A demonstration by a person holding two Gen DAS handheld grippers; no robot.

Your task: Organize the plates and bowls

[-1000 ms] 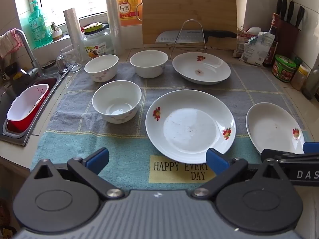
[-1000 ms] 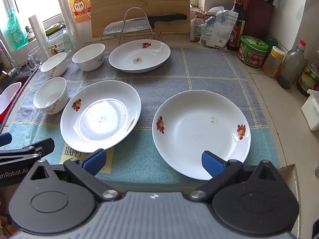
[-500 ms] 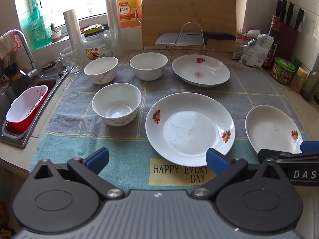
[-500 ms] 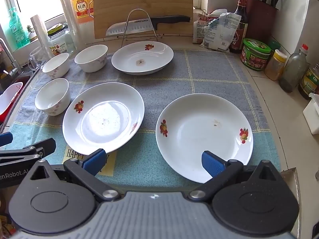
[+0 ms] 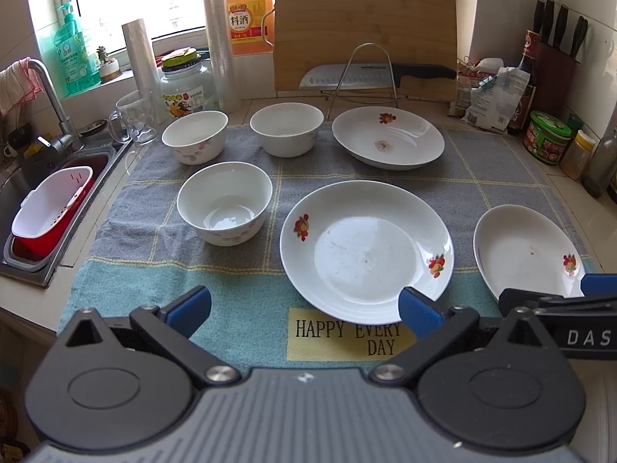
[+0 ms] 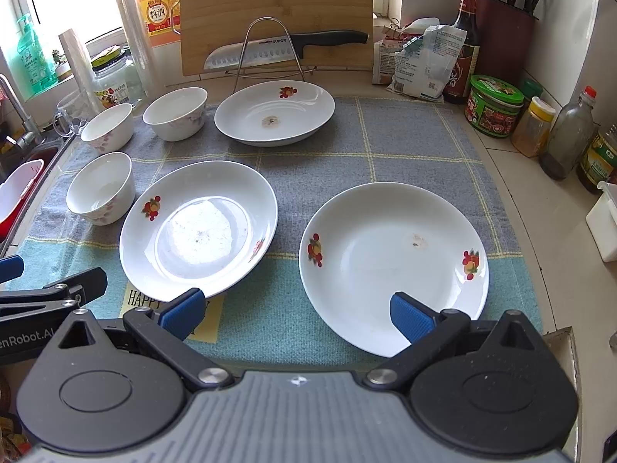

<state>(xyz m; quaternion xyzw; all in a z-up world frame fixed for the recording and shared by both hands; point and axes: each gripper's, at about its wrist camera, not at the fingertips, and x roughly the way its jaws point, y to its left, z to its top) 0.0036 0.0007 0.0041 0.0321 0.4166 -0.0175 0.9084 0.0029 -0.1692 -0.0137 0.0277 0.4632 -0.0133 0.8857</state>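
Three white plates with fruit prints lie on a grey and blue towel (image 5: 246, 285): a middle plate (image 5: 366, 247) (image 6: 198, 227), a right plate (image 6: 393, 262) (image 5: 524, 247) and a far plate (image 5: 387, 137) (image 6: 273, 115). Three white bowls stand at the left: a near bowl (image 5: 225, 202) (image 6: 101, 187) and two far bowls (image 5: 194, 142) (image 5: 286, 128). My left gripper (image 5: 304, 310) is open and empty above the towel's front edge. My right gripper (image 6: 295, 314) is open and empty, its right pad (image 6: 408, 316) over the right plate's near rim.
A sink (image 5: 46, 200) with a red and white basket is at the left. A cutting board (image 5: 364, 34), a knife on a wire rack (image 5: 362, 73), bottles and jars line the back. Jars and bottles (image 6: 555, 135) stand at the right counter edge.
Both grippers have drifted slightly forward and down over the towel; the plates and bowls appear a little lower in view. Nothing was grasped or moved.
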